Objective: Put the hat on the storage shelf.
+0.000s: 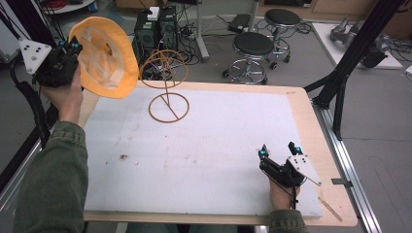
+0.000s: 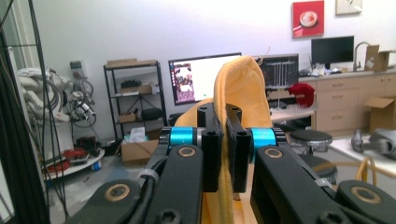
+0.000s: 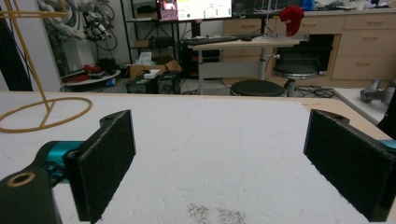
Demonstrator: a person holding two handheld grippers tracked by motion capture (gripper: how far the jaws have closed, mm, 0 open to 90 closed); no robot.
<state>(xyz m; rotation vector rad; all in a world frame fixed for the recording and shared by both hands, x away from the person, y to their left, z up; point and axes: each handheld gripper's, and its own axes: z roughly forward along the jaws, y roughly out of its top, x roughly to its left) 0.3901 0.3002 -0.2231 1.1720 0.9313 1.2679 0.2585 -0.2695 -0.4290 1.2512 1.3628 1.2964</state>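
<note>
The counter (image 1: 204, 160) is a pale wooden board with a white sheet over most of it, and a few small dark specks lie on the sheet between the two tongs.

The yellow hat (image 1: 104, 56) is raised in the air off the counter's far left corner, held up by the left tongs (image 1: 73, 47). In the high view its inner side and lining face the camera, and its brim spreads to the right of those tongs. In the left gripper view the left tongs (image 2: 223, 149) are pressed together on a fold of the hat's brim (image 2: 240, 88), with the yellow fabric running up between the two black jaws and rising above them.

A wire stand (image 1: 167, 92) of thin golden rod sits on the far part of the counter, just to the right of the left tongs and the hat, and well apart from the right tongs. Its round base ring lies flat on the white sheet and a looped top rises from a slim stem. In the right gripper view the stand's base (image 3: 44, 112) lies ahead and to the left of those tongs.

The right tongs (image 1: 279, 150) rest low over the near right part of the counter, held in the person's right hand (image 1: 282, 191). Their jaws stand wide apart with nothing between them, and the white sheet shows in the gap.
</note>
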